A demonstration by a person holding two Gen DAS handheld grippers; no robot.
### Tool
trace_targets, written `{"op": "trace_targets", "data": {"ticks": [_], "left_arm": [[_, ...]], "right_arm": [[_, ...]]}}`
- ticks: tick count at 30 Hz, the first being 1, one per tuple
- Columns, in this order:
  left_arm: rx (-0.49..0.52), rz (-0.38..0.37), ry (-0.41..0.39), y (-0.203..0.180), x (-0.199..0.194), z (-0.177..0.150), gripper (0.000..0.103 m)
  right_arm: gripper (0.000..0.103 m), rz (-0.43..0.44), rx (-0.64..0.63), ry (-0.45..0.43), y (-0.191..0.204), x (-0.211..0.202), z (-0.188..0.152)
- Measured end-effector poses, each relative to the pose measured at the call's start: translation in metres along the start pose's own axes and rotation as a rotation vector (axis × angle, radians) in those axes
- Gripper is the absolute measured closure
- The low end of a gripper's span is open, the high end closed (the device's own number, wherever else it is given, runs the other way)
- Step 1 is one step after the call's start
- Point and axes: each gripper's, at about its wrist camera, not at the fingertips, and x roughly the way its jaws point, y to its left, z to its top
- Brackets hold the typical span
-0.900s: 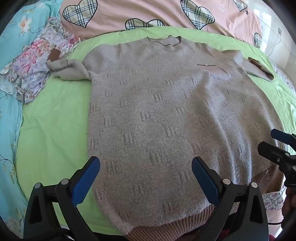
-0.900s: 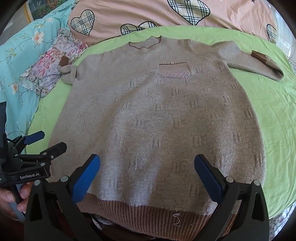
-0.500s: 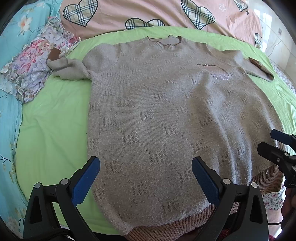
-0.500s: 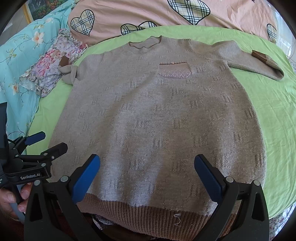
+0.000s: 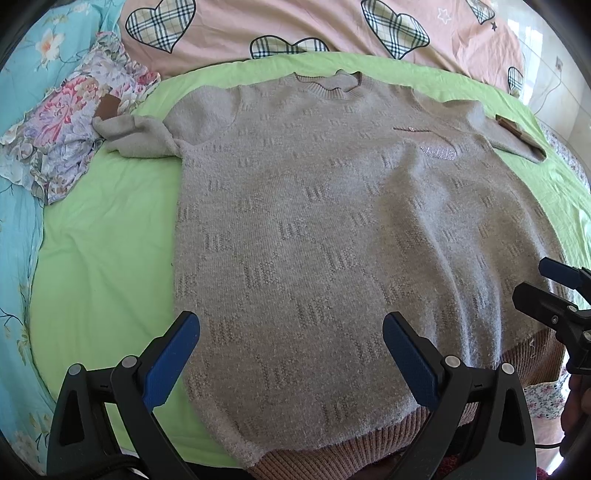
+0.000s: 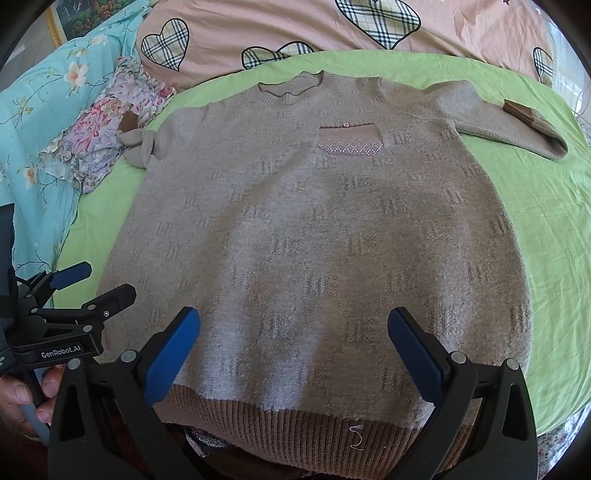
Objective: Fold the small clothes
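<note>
- Left wrist view: the left tongs [image 5: 291, 354] hang over the near end of the bed, jaws spread as wide as they go, nothing between the blue pads [image 5: 170, 360]; they hover above the lower left part of the sweater without touching it.
- Right wrist view: the right tongs [image 6: 293, 352] likewise gape fully, empty, above the sweater's lower middle, just short of the brown ribbed hem [image 6: 295, 424], which reaches the bed's near edge.
- Each tongs shows in the other's view, side by side and apart; a hand [image 6: 22, 398] grips the left one's handle at the near left.
- A grey-beige knitted sweater [image 6: 314, 229] lies flat, front up, on the green sheet [image 6: 546, 229], filling the middle of the bed from the near edge towards the far one, neck away from the cameras.
- A small loose thread [image 6: 356, 437] sits on the hem.
- Farther up, a chest pocket [image 6: 349, 140] with a shiny dotted band and a small button lies right of centre.
- The right-hand sleeve [image 6: 498, 118] stretches out towards the far right edge of the bed, its brown cuff patch showing.
- The left-hand sleeve [image 5: 136, 138] is bunched and bent, its cuff end resting on a floral garment [image 5: 70, 125] near the far left edge.
- Beyond the neckline [image 6: 291, 86], a pink quilt with checked hearts [image 6: 295, 26] lies along the far edge, and a turquoise flowered cover [image 6: 44, 122] runs along the left side.
</note>
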Motion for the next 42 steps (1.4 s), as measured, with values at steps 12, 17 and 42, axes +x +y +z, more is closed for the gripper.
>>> {"op": "trace_targets", "data": {"ticks": [12, 17, 42], "left_arm": [[-0.004, -0.004, 0.003, -0.001, -0.001, 0.0, 0.003], [-0.007, -0.006, 0.002, -0.002, -0.001, 0.0, 0.003], [-0.032, -0.055, 0.079, -0.005, 0.012, 0.006, 0.003]], "right_arm": [[0.001, 0.0, 0.001, -0.001, 0.0, 0.002, 0.003], [0.001, 0.003, 0.002, -0.004, 0.002, 0.003, 0.003], [0.001, 0.033, 0.031, -0.014, -0.004, 0.006, 0.008]]}}
